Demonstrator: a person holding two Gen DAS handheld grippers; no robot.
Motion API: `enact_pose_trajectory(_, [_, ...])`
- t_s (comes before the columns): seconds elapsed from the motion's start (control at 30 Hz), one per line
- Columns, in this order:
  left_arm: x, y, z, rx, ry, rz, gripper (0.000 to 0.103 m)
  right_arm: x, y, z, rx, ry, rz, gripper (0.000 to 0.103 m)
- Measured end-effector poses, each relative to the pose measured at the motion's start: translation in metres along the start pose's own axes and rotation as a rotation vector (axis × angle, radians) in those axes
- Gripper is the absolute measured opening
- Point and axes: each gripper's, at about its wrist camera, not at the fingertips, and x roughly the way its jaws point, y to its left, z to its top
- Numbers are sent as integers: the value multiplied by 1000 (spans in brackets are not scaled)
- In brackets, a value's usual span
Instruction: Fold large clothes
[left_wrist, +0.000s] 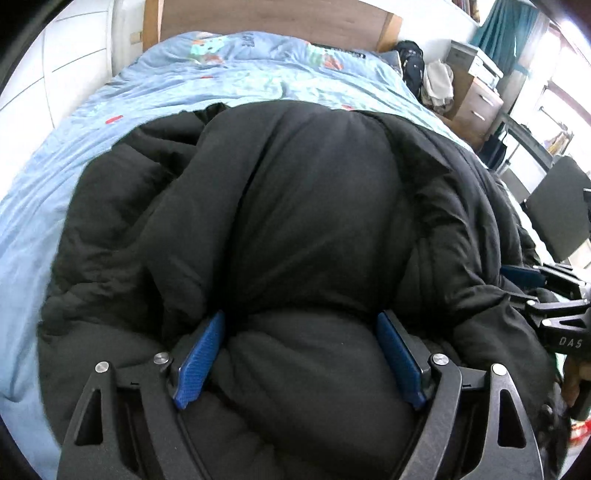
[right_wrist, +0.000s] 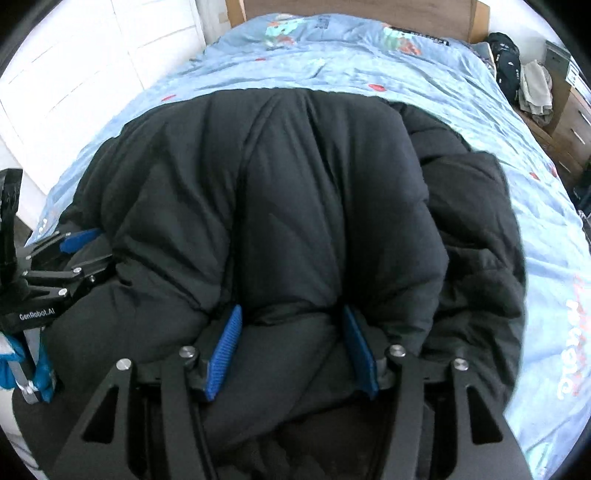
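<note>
Blue patterned bedding (left_wrist: 258, 81) formed the work surface, and on it a bulky black padded coat (left_wrist: 295, 206) was spread, bunched into thick folds across the near half of the bed.

Nearest the lens in the left wrist view, the left gripper (left_wrist: 299, 325) was angled steeply down into the coat, its blue pads (left_wrist: 201, 358) set wide apart with a thick roll of black fabric bulging up between them. Whether the pads were pressing on that roll could not be told. At the right edge of the same view, the right gripper (left_wrist: 546, 291) was seen side-on, just beside the coat's edge, with part of a hand (left_wrist: 570, 384) below it.

From the right wrist view, the right gripper (right_wrist: 291, 325) was likewise tilted sharply downward, its jaws about half parted around a puffed ridge of the coat (right_wrist: 314, 184); contact with the pads (right_wrist: 225, 354) could not be confirmed. The left gripper (right_wrist: 79, 236) was seen at the left edge, alongside the coat.

Farther off, a wooden headboard (left_wrist: 258, 18) closed the bed, and a drawer unit (left_wrist: 476, 103) stood to its right.
</note>
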Motion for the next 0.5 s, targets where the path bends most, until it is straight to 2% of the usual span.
enact_pose_trajectory(0.1, [-23, 3, 7, -9, -4, -14, 82, -25, 3, 6, 1, 15, 18, 55])
enact_pose_trajectory(0.27, [-57, -9, 22, 29, -69, -50, 82, -68, 16, 15, -20, -49, 65, 55])
enact_pose_trajectory(0.37, [-61, -23, 22, 55, -78, -78, 82, -76, 27, 18, -39, -62, 93, 55])
enact_pose_trajectory(0.5, [-44, -32, 6, 67, -37, -78, 82, -59, 35, 11, -66, -12, 102, 55])
